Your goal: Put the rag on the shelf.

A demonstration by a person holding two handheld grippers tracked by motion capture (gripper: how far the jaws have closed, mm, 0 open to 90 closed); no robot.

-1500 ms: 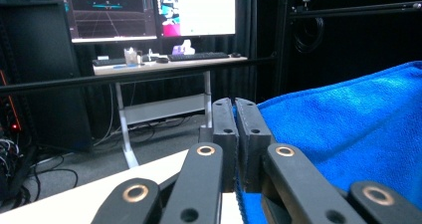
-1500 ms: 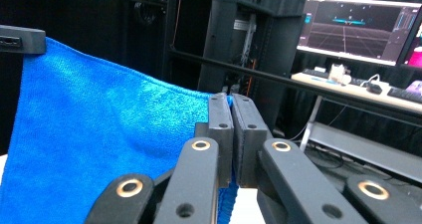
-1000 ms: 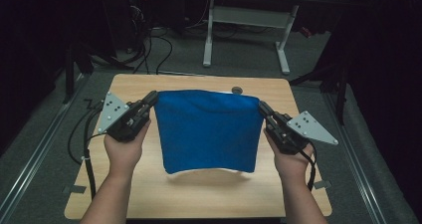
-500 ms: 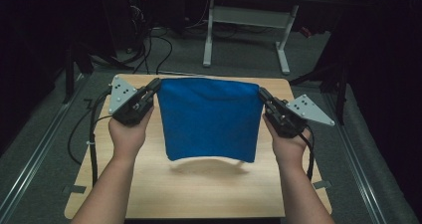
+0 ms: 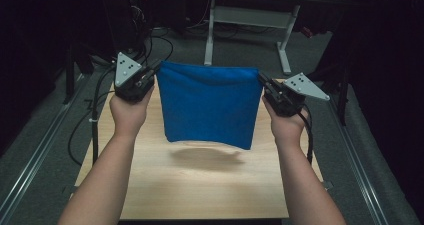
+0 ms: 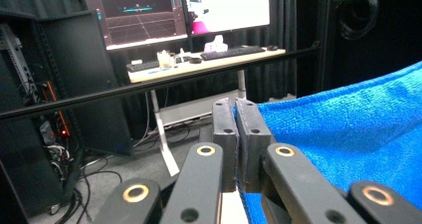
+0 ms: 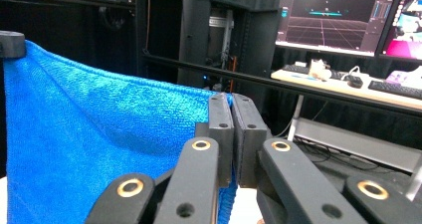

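A blue towel hangs in the air above the wooden table, stretched between my two grippers. My left gripper is shut on its top left corner, and my right gripper is shut on its top right corner. In the left gripper view the closed jaws pinch the towel's edge at the gripper tip. The right gripper view has the right gripper pinching the towel, which spreads away to its left. The towel's lower edge floats free above its shadow on the table.
A desk with monitors and keyboards stands beyond the table. A white-legged table frame and cables lie on the floor at the back. Dark cabinets stand around. Metal rails run along the floor on both sides.
Both grippers have risen and moved away from me, lifting the towel clear of the table so that it hangs stretched in the air.
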